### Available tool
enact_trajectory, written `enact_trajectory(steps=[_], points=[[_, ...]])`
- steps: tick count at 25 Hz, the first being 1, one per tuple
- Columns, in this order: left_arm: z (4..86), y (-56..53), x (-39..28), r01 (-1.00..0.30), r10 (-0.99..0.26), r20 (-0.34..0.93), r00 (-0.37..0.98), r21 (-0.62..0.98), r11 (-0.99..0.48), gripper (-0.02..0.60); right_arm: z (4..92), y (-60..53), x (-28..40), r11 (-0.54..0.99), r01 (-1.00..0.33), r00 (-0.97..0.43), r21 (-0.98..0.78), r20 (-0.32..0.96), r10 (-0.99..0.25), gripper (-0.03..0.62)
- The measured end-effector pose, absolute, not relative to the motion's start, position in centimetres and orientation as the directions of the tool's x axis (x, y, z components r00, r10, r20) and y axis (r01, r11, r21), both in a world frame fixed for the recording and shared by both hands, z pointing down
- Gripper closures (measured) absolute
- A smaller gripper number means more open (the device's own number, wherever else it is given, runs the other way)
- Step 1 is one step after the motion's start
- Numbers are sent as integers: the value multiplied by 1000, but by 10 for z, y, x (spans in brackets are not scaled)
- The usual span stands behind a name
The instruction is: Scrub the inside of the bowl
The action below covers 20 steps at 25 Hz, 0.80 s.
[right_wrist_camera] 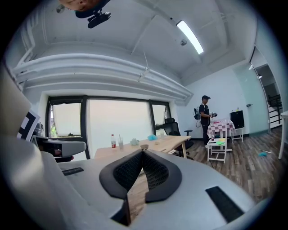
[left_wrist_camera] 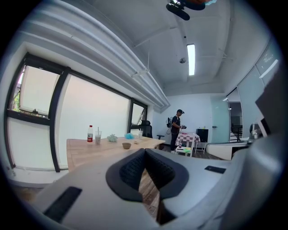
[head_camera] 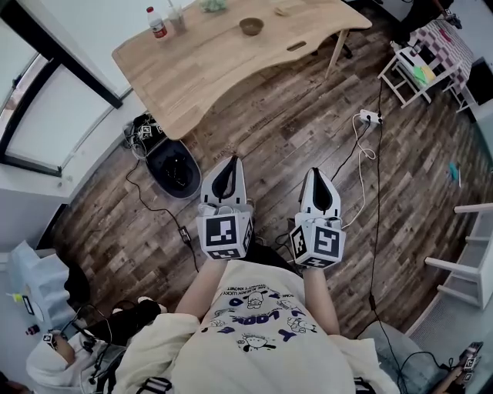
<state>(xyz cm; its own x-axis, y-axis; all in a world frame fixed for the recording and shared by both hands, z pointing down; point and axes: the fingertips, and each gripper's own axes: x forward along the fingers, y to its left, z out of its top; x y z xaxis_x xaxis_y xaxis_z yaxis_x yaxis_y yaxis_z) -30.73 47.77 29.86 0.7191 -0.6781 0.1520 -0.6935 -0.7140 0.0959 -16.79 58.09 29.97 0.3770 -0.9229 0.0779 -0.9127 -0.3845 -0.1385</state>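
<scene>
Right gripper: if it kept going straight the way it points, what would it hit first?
Probably the wooden table, about where the small bowl sits; only open floor shows before it, though depth is unclear.

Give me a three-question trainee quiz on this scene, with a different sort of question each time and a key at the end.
1. True or false: the bowl stands on the wooden table, well away from the left gripper and the right gripper.
2. What is between the right gripper's jaws? A) a sponge B) the bowl C) nothing, they are shut
3. Fill in: the bottle next to the cup has a ___ label.

Key: 1 true; 2 C; 3 red.
</scene>
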Motion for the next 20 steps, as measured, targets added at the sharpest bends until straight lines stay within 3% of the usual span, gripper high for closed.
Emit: enact_trajectory(steps=[20], points=[[292,295,-244,-698,-684,142,715,109,-708,552,295,408,-91,-411,-899,404,-149,74,-912,597]])
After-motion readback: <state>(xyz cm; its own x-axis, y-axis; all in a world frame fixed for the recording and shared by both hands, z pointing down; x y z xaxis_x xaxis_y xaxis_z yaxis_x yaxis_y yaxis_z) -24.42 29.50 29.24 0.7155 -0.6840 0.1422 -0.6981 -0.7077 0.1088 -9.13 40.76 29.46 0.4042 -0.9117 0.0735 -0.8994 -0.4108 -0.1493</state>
